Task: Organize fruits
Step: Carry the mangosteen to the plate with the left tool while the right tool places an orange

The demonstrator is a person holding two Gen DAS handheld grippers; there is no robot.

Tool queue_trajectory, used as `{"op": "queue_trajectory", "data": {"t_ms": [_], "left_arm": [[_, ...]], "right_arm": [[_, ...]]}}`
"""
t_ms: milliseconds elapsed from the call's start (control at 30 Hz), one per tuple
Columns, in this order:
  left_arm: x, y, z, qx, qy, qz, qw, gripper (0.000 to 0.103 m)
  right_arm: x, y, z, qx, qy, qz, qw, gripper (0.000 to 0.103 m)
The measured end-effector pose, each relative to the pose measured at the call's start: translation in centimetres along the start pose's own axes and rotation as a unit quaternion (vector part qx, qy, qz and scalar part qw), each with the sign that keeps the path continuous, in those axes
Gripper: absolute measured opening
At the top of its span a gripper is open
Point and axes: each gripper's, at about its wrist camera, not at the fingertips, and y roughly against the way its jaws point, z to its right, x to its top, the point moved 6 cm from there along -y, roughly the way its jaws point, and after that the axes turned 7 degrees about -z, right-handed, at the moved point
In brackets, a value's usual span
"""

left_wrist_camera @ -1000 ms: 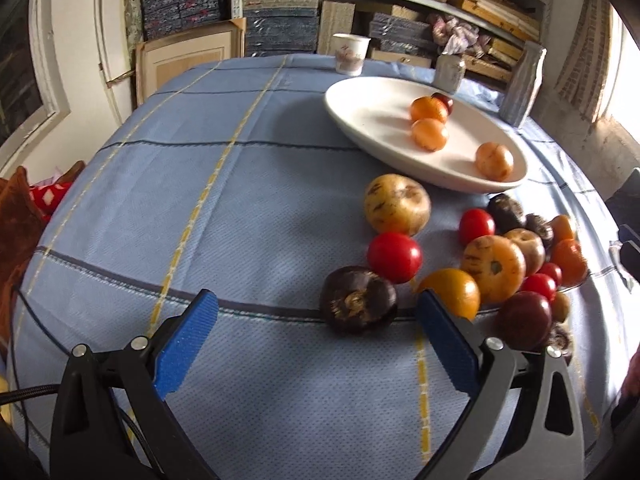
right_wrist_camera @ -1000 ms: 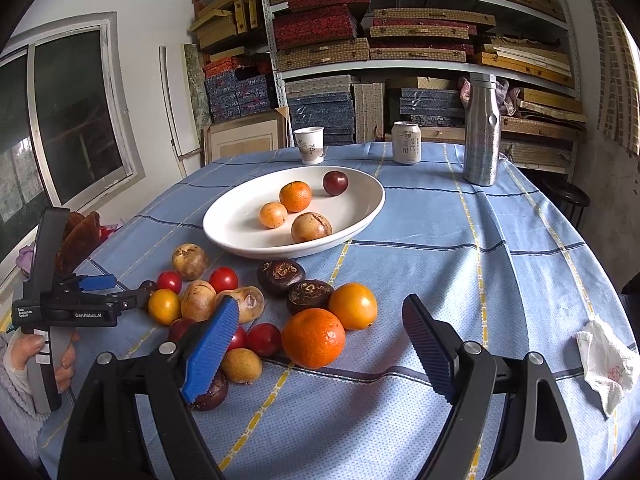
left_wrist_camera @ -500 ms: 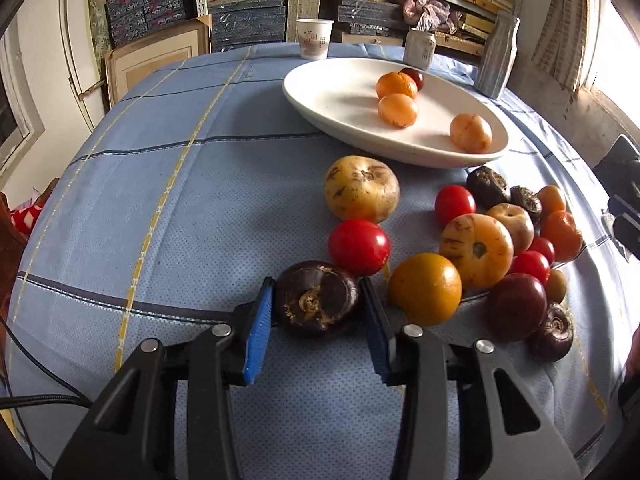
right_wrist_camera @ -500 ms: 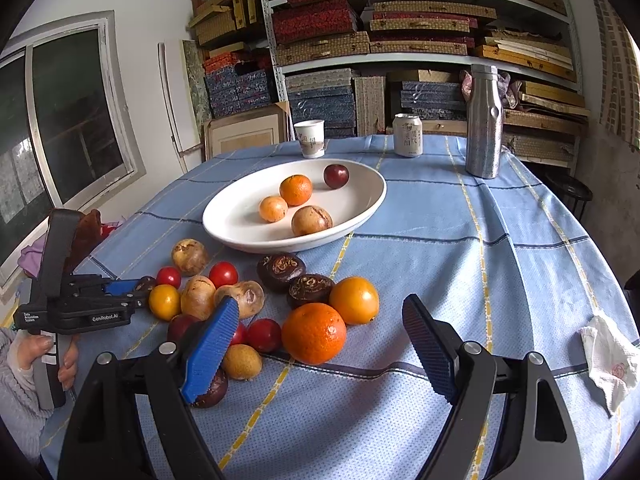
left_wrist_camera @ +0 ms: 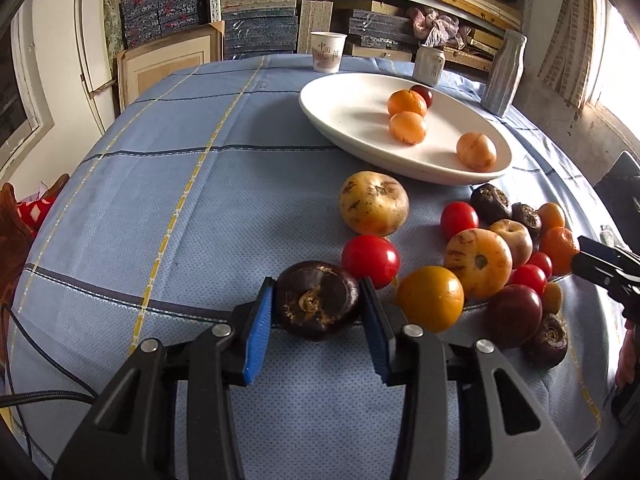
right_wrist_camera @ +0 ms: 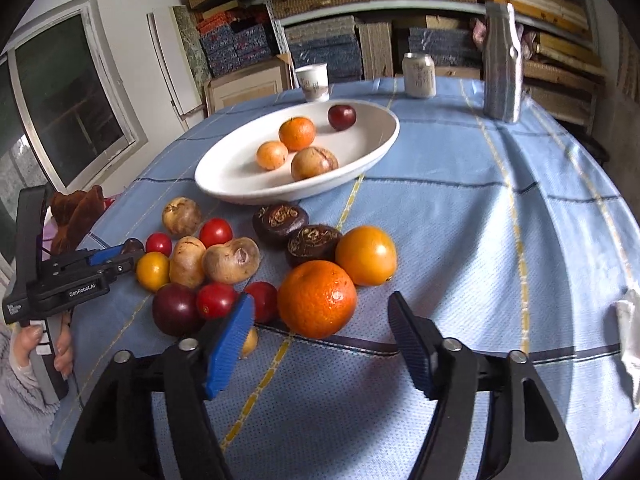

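The left tongs (left_wrist_camera: pixel 316 312) are clamped on a dark brown fruit (left_wrist_camera: pixel 318 300) that sits on the blue checked table (left_wrist_camera: pixel 200 208); both blue pads press against its sides. Just at 1 o'clock of that fruit lies a red tomato (left_wrist_camera: pixel 371 261), touching or nearly touching it, and at 3 o'clock a yellow-orange fruit (left_wrist_camera: pixel 430 304). Beyond the tomato, at 12 o'clock, sits a speckled yellow fruit (left_wrist_camera: pixel 374 203).

The right tongs (right_wrist_camera: pixel 320 344) stand half wide; their jaws have just been closing, and a large orange (right_wrist_camera: pixel 317 299) lies just ahead of the gap, its near side reaching between the tips, with neither pad pressing on it. At 1 o'clock of the orange, touching it, is a smooth orange-yellow fruit (right_wrist_camera: pixel 366 255), and at 12 o'clock two dark brown fruits (right_wrist_camera: pixel 312 245) lie side by side. To the orange's 9 o'clock a cluster of small red tomatoes (right_wrist_camera: pixel 216 300), a dark plum (right_wrist_camera: pixel 176 309) and tan fruits (right_wrist_camera: pixel 231 260) is heaped together.

Farther back, at 12 o'clock, a white oval dish (right_wrist_camera: pixel 240 188) holds four fruits: a mandarin (right_wrist_camera: pixel 297 133), a dark red plum (right_wrist_camera: pixel 342 117), a pale orange one and a brownish one. Behind the dish stand a paper cup (right_wrist_camera: pixel 313 82), a can (right_wrist_camera: pixel 418 75) and a grey bottle (right_wrist_camera: pixel 502 68).

In the right wrist view a hand (right_wrist_camera: pixel 44 344) grips the left tool at 9 o'clock.
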Motion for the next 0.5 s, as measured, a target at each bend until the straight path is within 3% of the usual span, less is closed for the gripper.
{"op": "queue_trajectory", "data": {"t_ms": [167, 367, 500], "left_arm": [[-0.1, -0.4, 0.1, -0.004, -0.002, -0.008, 1.0, 0.041], [-0.2, -1.0, 0.2, -0.011, -0.003, -0.021, 0.9997, 0.041], [0.2, 0.6, -0.1, -0.018, 0.009, 0.014, 0.9997, 0.041]], "right_arm": [[0.2, -1.3, -0.2, 0.021, -0.01, -0.023, 0.999, 0.047], [-0.1, -1.2, -0.1, 0.035, -0.016, -0.025, 0.999, 0.045], [0.2, 0.6, -0.2, 0.034, -0.013, 0.012, 0.999, 0.045]]}}
